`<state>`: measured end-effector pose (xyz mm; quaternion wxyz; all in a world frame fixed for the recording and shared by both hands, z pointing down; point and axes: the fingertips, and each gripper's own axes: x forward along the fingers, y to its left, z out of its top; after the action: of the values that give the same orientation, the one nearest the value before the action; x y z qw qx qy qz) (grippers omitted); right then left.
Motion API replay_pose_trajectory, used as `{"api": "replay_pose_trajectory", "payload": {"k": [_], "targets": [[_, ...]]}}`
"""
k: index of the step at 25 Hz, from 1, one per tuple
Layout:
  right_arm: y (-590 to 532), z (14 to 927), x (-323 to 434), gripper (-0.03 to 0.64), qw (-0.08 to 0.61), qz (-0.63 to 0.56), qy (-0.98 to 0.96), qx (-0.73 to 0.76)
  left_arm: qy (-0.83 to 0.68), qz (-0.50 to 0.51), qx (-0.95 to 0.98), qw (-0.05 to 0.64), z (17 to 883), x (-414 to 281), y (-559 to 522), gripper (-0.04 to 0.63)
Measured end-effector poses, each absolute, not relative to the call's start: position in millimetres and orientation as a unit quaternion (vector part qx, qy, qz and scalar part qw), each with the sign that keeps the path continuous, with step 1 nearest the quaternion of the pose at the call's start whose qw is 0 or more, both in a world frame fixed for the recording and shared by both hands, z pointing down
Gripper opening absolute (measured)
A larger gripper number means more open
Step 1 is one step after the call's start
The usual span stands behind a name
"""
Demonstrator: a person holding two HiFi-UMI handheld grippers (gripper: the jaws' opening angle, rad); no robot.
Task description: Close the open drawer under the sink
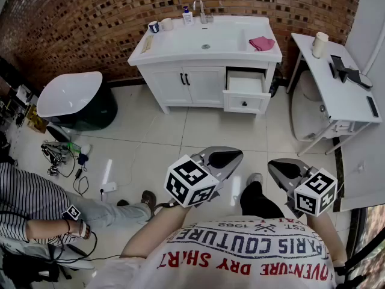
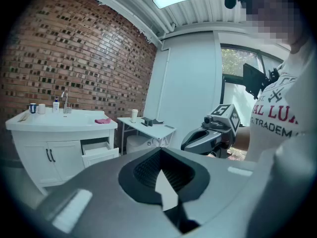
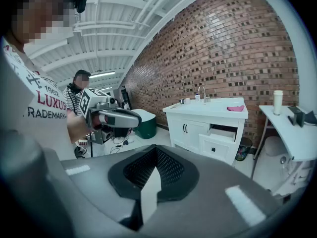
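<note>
Head view alone — drawer (image 1: 245, 92) from above

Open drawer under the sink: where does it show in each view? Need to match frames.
Head view: open drawer upper centre-right, pulled out at the right end of the white vanity.
Left gripper view: left of centre, mid-height.
Right gripper view: right of centre, mid-height.
Shared landmark: pink cloth on the vanity, above the drawer in all three.
</note>
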<state>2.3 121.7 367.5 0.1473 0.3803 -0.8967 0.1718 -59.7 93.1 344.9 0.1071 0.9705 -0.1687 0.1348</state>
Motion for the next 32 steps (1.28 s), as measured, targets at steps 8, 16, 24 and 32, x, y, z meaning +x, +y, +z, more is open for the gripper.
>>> {"api": "replay_pose_trajectory", "payload": {"k": [8, 16, 24, 32], "targets": [[84, 370, 9, 0.006, 0.137, 0.174, -0.902, 0.371, -0.194, 0.134, 0.964, 0.124, 353, -63, 53, -0.011], [-11, 394, 37, 0.006, 0.12, 0.205, -0.902, 0.36, -0.209, 0.152, 0.954, 0.154, 379, -41, -29, -0.011], [-147, 456, 85, 0.006, 0.123, 0.272, -0.883, 0.362, -0.216, 0.193, 0.934, 0.211, 451, -10, -161, -0.011], [-260, 518, 118, 0.006, 0.135, 0.352, -0.842, 0.386, -0.19, 0.225, 0.92, 0.259, 485, 10, -257, -0.011]]}}
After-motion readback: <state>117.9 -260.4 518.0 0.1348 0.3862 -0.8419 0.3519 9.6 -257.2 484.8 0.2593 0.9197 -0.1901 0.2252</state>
